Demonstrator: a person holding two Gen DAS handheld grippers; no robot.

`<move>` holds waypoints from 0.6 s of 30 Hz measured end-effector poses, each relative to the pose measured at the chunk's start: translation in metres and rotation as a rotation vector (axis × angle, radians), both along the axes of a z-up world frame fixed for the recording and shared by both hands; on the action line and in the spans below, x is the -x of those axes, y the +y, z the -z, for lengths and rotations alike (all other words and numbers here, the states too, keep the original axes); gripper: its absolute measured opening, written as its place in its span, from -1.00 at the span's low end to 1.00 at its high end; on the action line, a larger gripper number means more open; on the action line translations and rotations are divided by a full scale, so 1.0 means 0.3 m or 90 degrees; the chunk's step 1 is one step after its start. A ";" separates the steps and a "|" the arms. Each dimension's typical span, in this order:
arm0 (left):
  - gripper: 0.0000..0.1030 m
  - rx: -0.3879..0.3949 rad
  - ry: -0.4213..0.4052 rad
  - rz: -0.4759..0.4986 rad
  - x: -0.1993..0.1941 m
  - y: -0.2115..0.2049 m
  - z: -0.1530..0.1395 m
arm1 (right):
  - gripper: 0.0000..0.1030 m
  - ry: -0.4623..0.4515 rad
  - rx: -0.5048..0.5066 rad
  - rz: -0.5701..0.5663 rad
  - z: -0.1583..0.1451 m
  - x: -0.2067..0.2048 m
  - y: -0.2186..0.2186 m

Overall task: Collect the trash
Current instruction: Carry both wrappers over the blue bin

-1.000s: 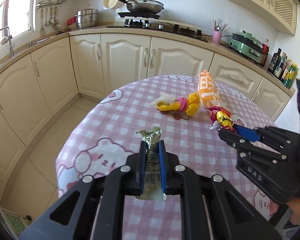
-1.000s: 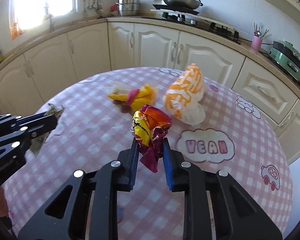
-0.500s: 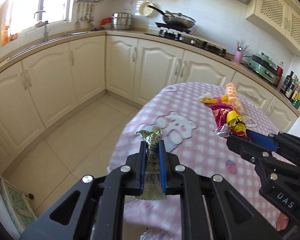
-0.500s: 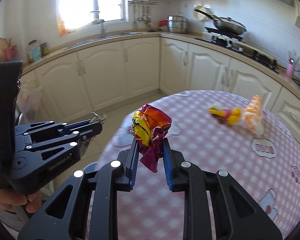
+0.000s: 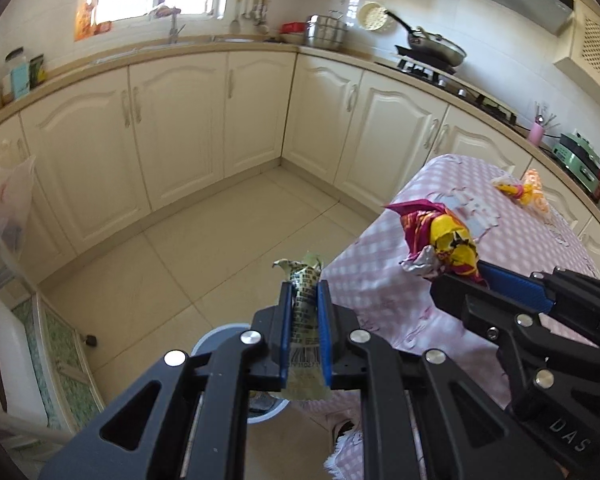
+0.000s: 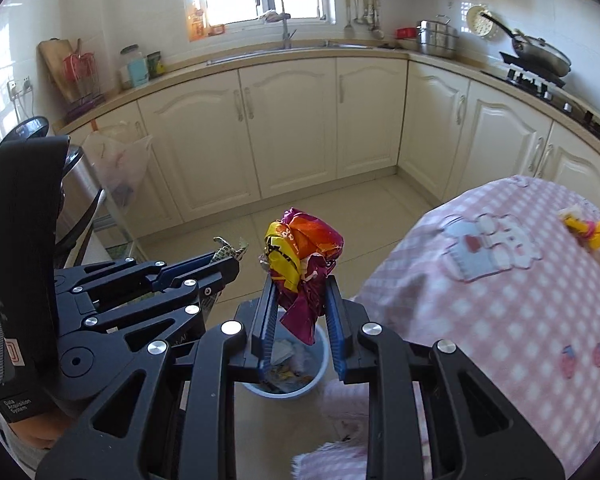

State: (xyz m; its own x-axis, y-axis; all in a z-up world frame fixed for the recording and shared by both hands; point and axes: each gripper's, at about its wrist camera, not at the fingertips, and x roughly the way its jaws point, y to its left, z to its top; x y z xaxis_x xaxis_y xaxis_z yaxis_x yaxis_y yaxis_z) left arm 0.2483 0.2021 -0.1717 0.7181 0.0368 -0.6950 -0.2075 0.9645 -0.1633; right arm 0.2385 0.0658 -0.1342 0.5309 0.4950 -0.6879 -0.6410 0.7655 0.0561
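My left gripper (image 5: 305, 292) is shut on a green patterned wrapper (image 5: 305, 312), held above the floor; it also shows in the right wrist view (image 6: 224, 266). My right gripper (image 6: 300, 292) is shut on a crumpled red, yellow and orange wrapper (image 6: 300, 256), which also shows in the left wrist view (image 5: 440, 236). A pale blue trash bin (image 6: 300, 376) with litter inside stands on the floor below both grippers, mostly hidden by them; its rim shows in the left wrist view (image 5: 216, 334). A yellow wrapper (image 6: 584, 230) and an orange-white bag (image 5: 534, 192) lie on the table.
The round table with a pink checked cloth (image 6: 500, 300) is to the right. Cream kitchen cabinets (image 6: 292, 128) run along the far walls. A steel bin with a plastic bag (image 6: 116, 160) stands at the left. Tiled floor (image 5: 204, 248) lies between.
Both grippers swung left off the table, each holding its wrapper, and now hang over the floor above the trash bin. The table has shifted to the right of view.
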 end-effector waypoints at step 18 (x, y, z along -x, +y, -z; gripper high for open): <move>-0.66 0.064 0.077 -0.052 -0.038 0.214 0.267 | -0.58 0.063 0.027 0.001 0.254 -0.063 0.211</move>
State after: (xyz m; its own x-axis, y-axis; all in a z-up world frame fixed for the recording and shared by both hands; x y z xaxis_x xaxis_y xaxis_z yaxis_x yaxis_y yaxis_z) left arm 0.2596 0.2662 -0.2518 0.6261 0.0176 -0.7795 -0.3084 0.9238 -0.2269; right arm 0.2574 0.1292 -0.2105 0.4605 0.4638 -0.7569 -0.6325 0.7697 0.0868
